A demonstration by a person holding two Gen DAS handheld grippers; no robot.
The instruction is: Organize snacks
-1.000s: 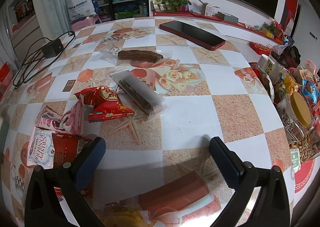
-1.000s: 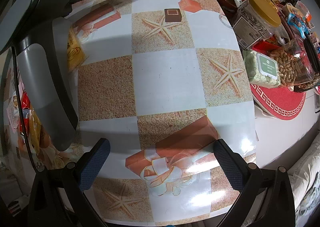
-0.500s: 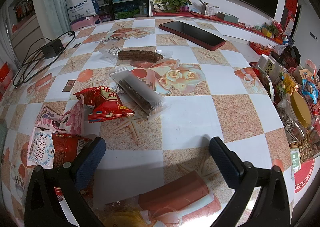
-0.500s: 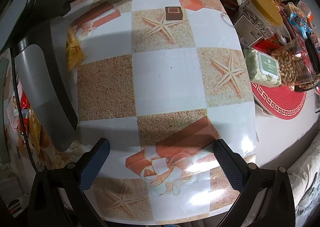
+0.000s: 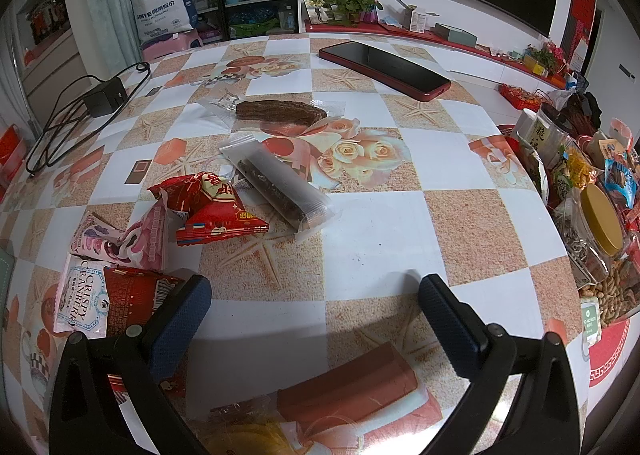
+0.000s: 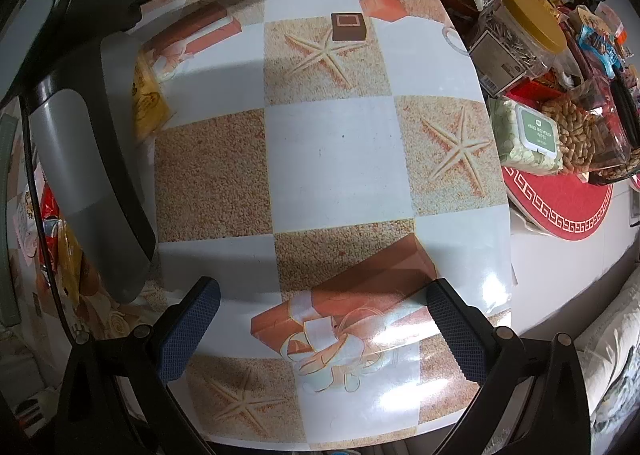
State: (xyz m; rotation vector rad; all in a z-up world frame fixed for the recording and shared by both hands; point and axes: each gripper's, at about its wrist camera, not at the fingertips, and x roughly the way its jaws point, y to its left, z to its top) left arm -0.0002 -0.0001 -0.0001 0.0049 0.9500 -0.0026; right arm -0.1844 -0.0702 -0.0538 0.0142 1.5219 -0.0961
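- Both claws are spread wide with nothing between their fingers. Left gripper [image 5: 314,295] fills the bottom of its view, above a checked tablecloth [image 5: 376,223] printed with starfish and roses.
- Right gripper [image 6: 322,307] sits at the bottom of its view, over a printed gift box on the same cloth.
- Loose snacks lie at centre left of the left view: a red packet [image 5: 214,209], touching a clear-wrapped dark bar [image 5: 276,187] to its right.
- A pink packet [image 5: 124,241] lies left of the red one; a "Crispy Cranberry" packet [image 5: 82,301] is just below it, beside the left finger.
- Higher up, centre frame, a brown pastry in clear wrap [image 5: 280,113] lies alone.
- A red phone [image 5: 384,69] rests at upper centre; a black charger with cable [image 5: 104,99] is at upper left.
- Along the right edge, a crowded tray of snacks holds a yellow-lidded jar [image 5: 600,227] and peanuts [image 5: 608,295].
- In the right view, the same jar [image 6: 528,27] and a wipes pack [image 6: 536,131] sit at upper right, on a red mat [image 6: 560,203].
- The left tool's grey handle [image 6: 88,159] crosses that view's left side.
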